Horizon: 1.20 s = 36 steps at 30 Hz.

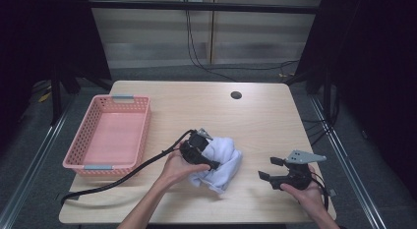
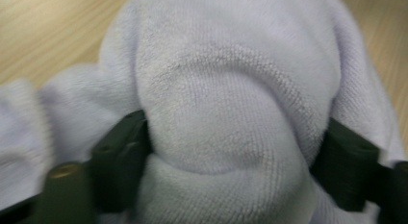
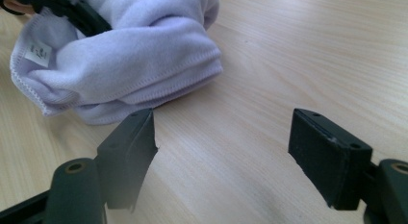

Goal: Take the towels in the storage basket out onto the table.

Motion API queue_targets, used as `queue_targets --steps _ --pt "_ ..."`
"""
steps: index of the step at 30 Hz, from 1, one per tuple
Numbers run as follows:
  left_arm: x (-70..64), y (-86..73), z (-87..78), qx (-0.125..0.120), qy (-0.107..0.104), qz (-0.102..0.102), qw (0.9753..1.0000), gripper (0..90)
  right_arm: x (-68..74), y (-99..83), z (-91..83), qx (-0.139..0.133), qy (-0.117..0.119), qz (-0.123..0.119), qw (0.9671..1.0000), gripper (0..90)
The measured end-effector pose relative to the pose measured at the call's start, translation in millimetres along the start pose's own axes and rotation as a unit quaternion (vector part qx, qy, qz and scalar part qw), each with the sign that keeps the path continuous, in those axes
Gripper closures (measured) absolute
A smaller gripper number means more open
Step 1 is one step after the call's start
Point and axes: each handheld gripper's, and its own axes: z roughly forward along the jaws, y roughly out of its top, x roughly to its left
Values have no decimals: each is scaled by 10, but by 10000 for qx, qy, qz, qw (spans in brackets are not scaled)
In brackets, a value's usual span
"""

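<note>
The left tool (image 1: 209, 157) is gripping the bunched white towel (image 1: 223, 162) on the tabletop (image 1: 255, 121); the right tool (image 1: 273, 169) is gaping wide just beside it.

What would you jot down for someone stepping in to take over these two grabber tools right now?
Left gripper: jaws closed around a thick fold of the white towel, which sits bunched at mid-table.
Right gripper: open, holding nothing, beside the towel over bare table.
Pink basket: at the table's left edge, nothing in it.
Done: towel gripped.
Left: probably carry it to the basket; that is a guess.
</note>
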Motion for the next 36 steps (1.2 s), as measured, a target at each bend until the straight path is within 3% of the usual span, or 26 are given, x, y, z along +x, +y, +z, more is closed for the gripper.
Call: queue_targets --steps 1,6,10,11,12,13,14,15,16,18,20,21,24,26,28,30,31,32,33,36 --pt "0 0 0 0 0 0 10000 142 0 0 0 0 0 0 10000 242" --pt "18 44 -155 -405 -65 -222 9989 157 6 25 10 -12 40 11 10000 237" --pt "-23 61 -345 -655 73 -100 9978 158 14 66 -11 -76 113 51 9999 245" --pt "-32 60 -384 -702 51 -120 9974 158 20 82 -12 -99 130 24 9999 245" --pt "-39 14 -505 -945 -110 -157 9953 158 53 124 -10 -137 145 -15 9998 244" --pt "-39 14 -505 -945 -110 -157 9953 163 53 124 -10 -137 145 -15 9998 244" --pt "-80 -42 -621 -961 -27 -160 9952 163 104 176 7 -173 225 -75 9996 244" --pt "-80 -42 -621 -961 -27 -160 9952 181 131 196 15 -172 244 -78 9995 244" --pt "-148 -155 -766 -1125 148 -117 9935 219 165 232 43 -170 304 -120 9993 256" --pt "-181 -221 -831 -1182 75 -157 9928 227 196 264 74 -151 317 -144 9993 294" --pt "-264 -384 -920 -1198 80 -98 9927 310 274 377 189 -116 450 -274 9985 340" --pt "-264 -384 -920 -1198 80 -98 9927 327 274 377 189 -116 450 -274 9985 340" --pt "-333 -574 -988 -1220 132 -175 9923 330 335 489 287 -149 570 -341 9977 377" --pt "-363 -714 -1034 -1296 124 -274 9911 425 408 587 369 -210 747 -378 9963 420" --pt "-360 -753 -1034 -1306 118 -338 9908 479 450 633 428 -199 887 -408 9950 440" --pt "-361 -821 -1014 -1336 278 -362 9900 514 501 681 501 -141 991 -455 9939 474" --pt "-333 -850 -982 -1326 218 -374 9902 514 501 681 501 -141 991 -455 9939 474" --pt "-247 -899 -870 -1263 224 -551 9902 540 570 739 586 -99 1137 -566 9919 526" --pt "-247 -899 -870 -1263 224 -551 9902 539 570 739 586 -99 1137 -566 9919 526" --pt "-128 -904 -663 -1097 264 -637 9916 524 684 821 754 -6 1235 -594 9906 574"
